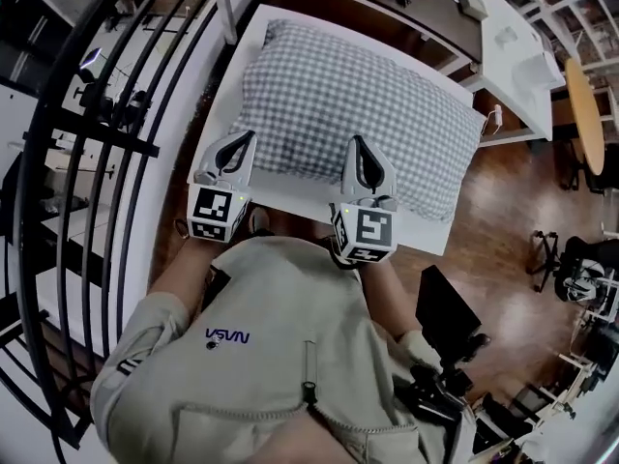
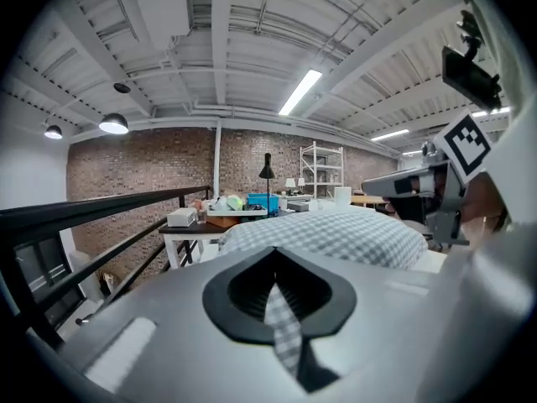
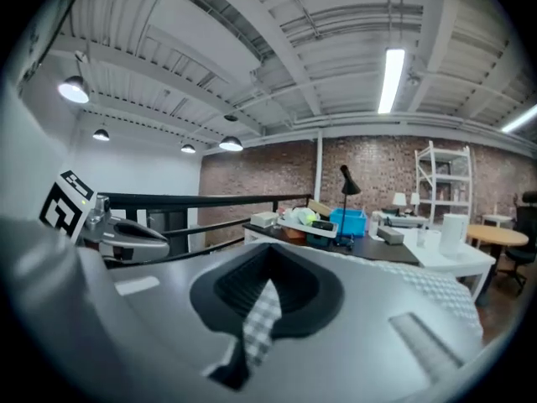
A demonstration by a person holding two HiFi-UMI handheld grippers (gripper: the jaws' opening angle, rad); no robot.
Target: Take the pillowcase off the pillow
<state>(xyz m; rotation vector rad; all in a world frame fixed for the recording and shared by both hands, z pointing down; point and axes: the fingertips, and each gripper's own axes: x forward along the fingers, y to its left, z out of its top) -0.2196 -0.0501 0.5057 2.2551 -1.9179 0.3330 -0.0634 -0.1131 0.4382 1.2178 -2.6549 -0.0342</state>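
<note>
Grey-and-white check pillowcase (image 1: 358,114) is on the pillow, which fills it out and is fully covered. It lies flat across the white surface (image 1: 224,124), long side towards the person and one corner out past the right edge.

Left claw (image 1: 244,139) is clenched on the near hem at the left. The left gripper view shows a thin strip of check cloth (image 2: 284,330) pinched between the pads. Right claw (image 1: 360,145) is the same further right along that hem, with a fold of check cloth (image 3: 258,326) nipped in the jaws. Both point roughly level, tipped slightly down, side by side with a gap between them. Each shows in the other's view at the frame edge.

Beyond the far side of the pillow:
- A dark-topped side table (image 3: 382,248) carries a blue bin (image 3: 347,222). Can't tell what's in it from this angle.
- Just left of the bin is a shallow white tray (image 3: 319,227) holding a yellow-green thing (image 3: 307,217) and some dark bits (too small to ID).
- A black desk lamp (image 3: 346,179) stands by the bin.

Black railing (image 1: 97,162) runs along the left of the surface. Metal shelf rack (image 3: 445,175) stands against the brick wall, with a round wooden table (image 1: 583,114) off to the right.
</note>
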